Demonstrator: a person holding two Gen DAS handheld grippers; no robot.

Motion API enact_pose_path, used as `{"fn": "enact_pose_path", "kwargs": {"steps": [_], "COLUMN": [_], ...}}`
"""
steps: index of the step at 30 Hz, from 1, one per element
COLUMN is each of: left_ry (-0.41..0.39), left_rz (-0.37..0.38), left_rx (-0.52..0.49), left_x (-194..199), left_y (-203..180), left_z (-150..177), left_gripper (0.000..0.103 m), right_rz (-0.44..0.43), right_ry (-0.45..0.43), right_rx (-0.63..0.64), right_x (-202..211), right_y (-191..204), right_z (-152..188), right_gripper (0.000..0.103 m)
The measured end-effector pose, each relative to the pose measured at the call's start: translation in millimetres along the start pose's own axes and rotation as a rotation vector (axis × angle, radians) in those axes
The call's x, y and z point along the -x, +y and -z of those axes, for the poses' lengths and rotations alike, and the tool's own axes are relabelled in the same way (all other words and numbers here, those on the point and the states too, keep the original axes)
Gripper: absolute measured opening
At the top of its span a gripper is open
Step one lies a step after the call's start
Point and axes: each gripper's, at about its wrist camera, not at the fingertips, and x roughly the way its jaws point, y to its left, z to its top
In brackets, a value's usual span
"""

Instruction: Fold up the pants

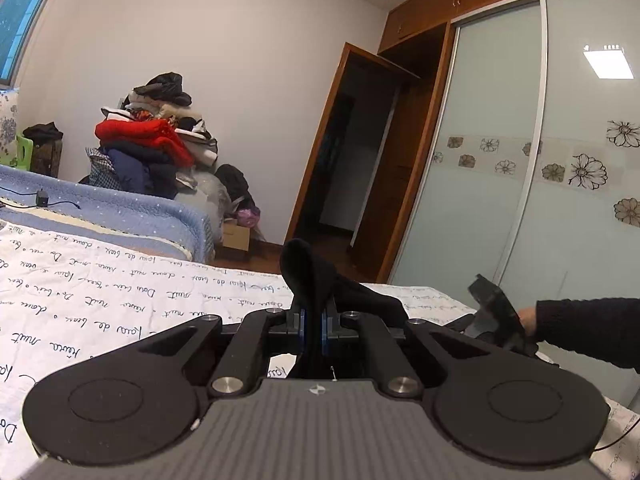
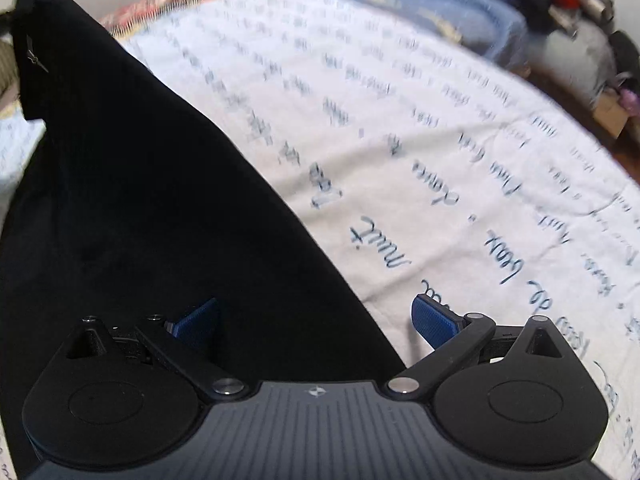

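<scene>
Left gripper (image 1: 313, 326) fingers are pinching a bunched fold of the black pants (image 1: 320, 280), holding it up off the bed (image 1: 120, 292). Right gripper (image 2: 316, 322) fingers are spreading wide, gripping nothing, hovering over the pants (image 2: 140, 208) edge where they're lying across the white script-print bedspread (image 2: 440, 140). Right view is motion-blurred; clothes pile (image 1: 160, 136) is sitting behind the bed.

Clothes heap (image 1: 154, 142) — script-printed bedspread (image 1: 100, 292) — wardrobe (image 1: 520, 140)
</scene>
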Motion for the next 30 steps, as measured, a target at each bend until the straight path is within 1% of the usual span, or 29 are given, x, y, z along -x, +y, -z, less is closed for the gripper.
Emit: {"fn": "enact_pose_path", "kwargs": {"steps": [1,2,3,5,7,11,13,15,16,17,18,20,22,23,24,25,26,27,28,29,30], "left_ry": [0.008,0.012,0.011,0.002,-0.011,-0.015,-0.018,-0.026,-0.024,-0.012,0.018,0.095,0.139,0.146,0.149,0.151,0.152,0.15,0.156,0.163,0.168], "left_rz": [0.003,0.003,-0.006,-0.023,-0.027,-0.022,-0.019,-0.01,0.0,0.004,-0.001,-0.031,-0.063,-0.063,-0.061,-0.067,-0.081,-0.104,-0.141,-0.183,-0.209], "left_rx": [-0.001,-0.003,-0.005,0.009,0.049,0.104,0.137,0.196,0.248,0.31,0.356,0.46,0.523,0.546,0.566,0.576,0.576,0.573,0.58,0.598,0.62], "left_x": [-1,-1,0,1,4,18,31,50,58,63,66,67,71,76,82,88,95,103,111,118,124], "left_y": [3,4,5,10,17,28,32,37,43,51,58,73,81,83,84,84,83,84,85,86,83], "left_z": [-1,-1,0,1,2,5,9,18,26,38,51,78,95,99,99,97,93,92,90,90,90], "left_gripper": [0.007,0.007,0.007,0.007,0.007,0.007,0.006,0.007,0.008,0.012,0.013,0.014,0.015,0.023,0.025,0.031,0.042,0.05,0.071,0.085,0.087], "right_rz": [-0.038,-0.094,-0.12,-0.08,-0.057,0.023,0.081,0.112,0.131,0.146,0.164,0.204,0.203,0.203,0.204,0.211,0.216,0.219,0.22,0.222,0.225], "right_ry": [0.016,0.028,0.017,-0.012,-0.02,-0.104,-0.18,-0.222,-0.221,-0.213,-0.204,-0.175,-0.137,-0.129,-0.125,-0.125,-0.128,-0.134,-0.14,-0.145,-0.152], "right_rx": [-0.023,-0.059,-0.077,-0.038,-0.018,0.045,0.07,0.125,0.152,0.17,0.184,0.207,0.208,0.202,0.196,0.189,0.182,0.177,0.172,0.169,0.165], "right_x": [-4,-6,-4,4,13,56,89,111,114,113,108,83,60,50,45,41,40,41,43,48,49], "right_y": [-5,-9,-8,5,18,58,87,131,153,177,198,226,239,244,246,248,247,247,247,247,246], "right_z": [0,-1,0,0,2,14,26,47,57,72,88,110,122,124,127,128,129,129,128,128,126], "right_gripper": [0.046,0.024,0.006,0.006,0.005,0.005,0.005,0.005,0.005,0.005,0.005,0.005,0.005,0.005,0.005,0.005,0.005,0.005,0.005,0.005,0.005]}}
